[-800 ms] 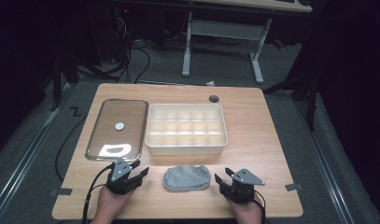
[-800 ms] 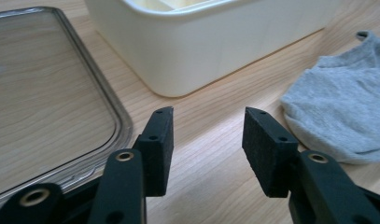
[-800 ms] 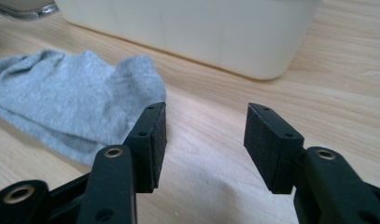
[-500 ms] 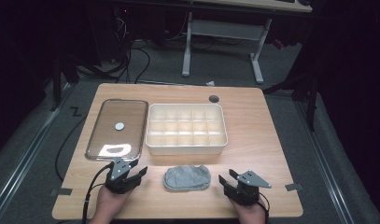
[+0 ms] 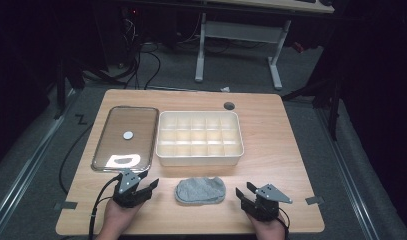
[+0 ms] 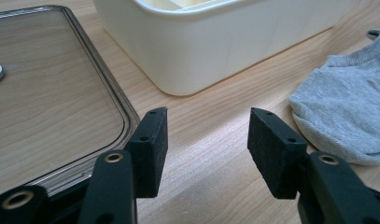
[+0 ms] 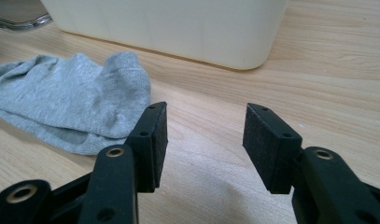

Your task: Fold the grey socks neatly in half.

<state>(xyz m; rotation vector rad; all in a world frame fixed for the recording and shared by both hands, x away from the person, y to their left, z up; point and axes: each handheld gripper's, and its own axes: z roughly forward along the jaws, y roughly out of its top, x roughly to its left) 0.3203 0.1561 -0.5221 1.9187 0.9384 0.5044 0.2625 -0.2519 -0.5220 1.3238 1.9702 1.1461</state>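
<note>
The left gripper (image 5: 150, 186) has its jaws standing wide apart, with bare wood between the pads and nothing clamped or touched. In the left gripper view its two black pads (image 6: 152, 147) frame a strip of table (image 6: 211, 154), and the grey sock (image 6: 346, 107) lies off to the side of the far pad, just beside it but apart. The right gripper (image 5: 244, 194) is likewise spread wide and empty; in the right gripper view the sock (image 7: 71, 100) sits just beyond one pad, close to it, and I cannot tell whether the cloth brushes the pad's outer face.

Taking the sock (image 5: 200, 190) as the landmark: it lies flat near the front edge of the table (image 5: 281, 145), midway between the two grippers, the left gripper on its one side and the right gripper on the other, both near and both aimed inward toward it. Its long axis runs across the table, parallel to the front edge. Which end is toe and which is cuff is hard to tell from above; the left gripper view shows a ribbed, hemmed edge at the end farther from that gripper.

Behind the sock, close but apart, stands the cream divided box (image 5: 199, 138). Behind and to the left of the sock lies the clear lid (image 5: 125, 137), flat on the wood, just beside the box.
</note>
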